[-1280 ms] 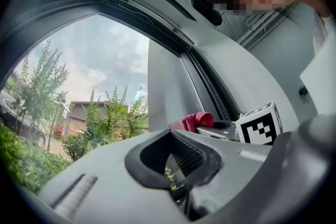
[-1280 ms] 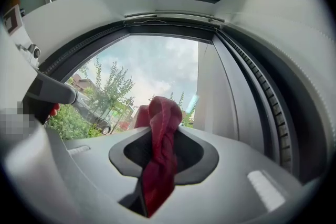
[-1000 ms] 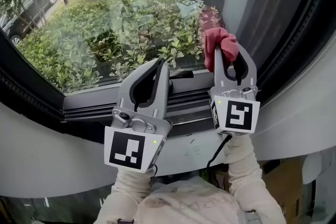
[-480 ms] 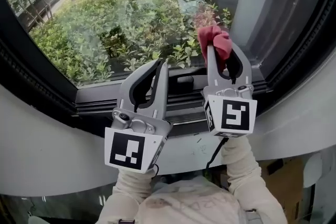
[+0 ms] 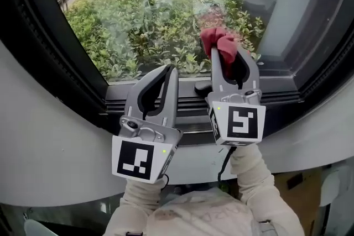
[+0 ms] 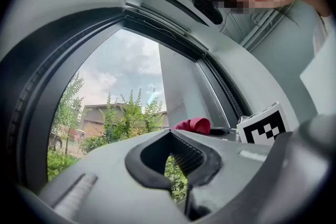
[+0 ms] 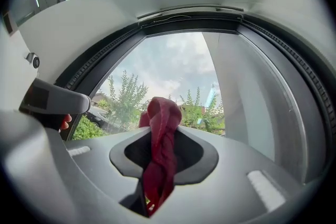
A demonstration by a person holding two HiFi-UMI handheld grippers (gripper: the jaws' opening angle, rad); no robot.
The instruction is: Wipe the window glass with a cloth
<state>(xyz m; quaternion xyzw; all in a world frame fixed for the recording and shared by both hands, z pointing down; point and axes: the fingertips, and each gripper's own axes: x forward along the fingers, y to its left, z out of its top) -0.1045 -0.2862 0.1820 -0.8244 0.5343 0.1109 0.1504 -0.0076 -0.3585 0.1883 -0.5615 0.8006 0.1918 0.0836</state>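
Observation:
A dark red cloth (image 5: pixel 219 44) is bunched at the tips of my right gripper (image 5: pixel 221 61), which is shut on it. In the right gripper view the cloth (image 7: pixel 160 144) hangs down through the jaw opening. The cloth sits close to the window glass (image 5: pixel 160 14) near its lower edge; whether it touches is unclear. My left gripper (image 5: pixel 170 72) is held beside the right one, just left of it, shut with nothing in it. The left gripper view shows the glass (image 6: pixel 121 86) ahead and the cloth (image 6: pixel 193 125) just past my jaws.
The dark window frame (image 5: pixel 50 36) curves round the left side, with a sill track (image 5: pixel 191 105) under the grippers. A white wall (image 5: pixel 44 141) lies below. A grey pillar (image 5: pixel 287 3) stands at the right beyond the glass. Shrubs and parked cars show outside.
Both grippers have shifted slightly left along the sill and the view has swung, with the cloth staying near the lower edge of the glass. The right gripper still holds the cloth.

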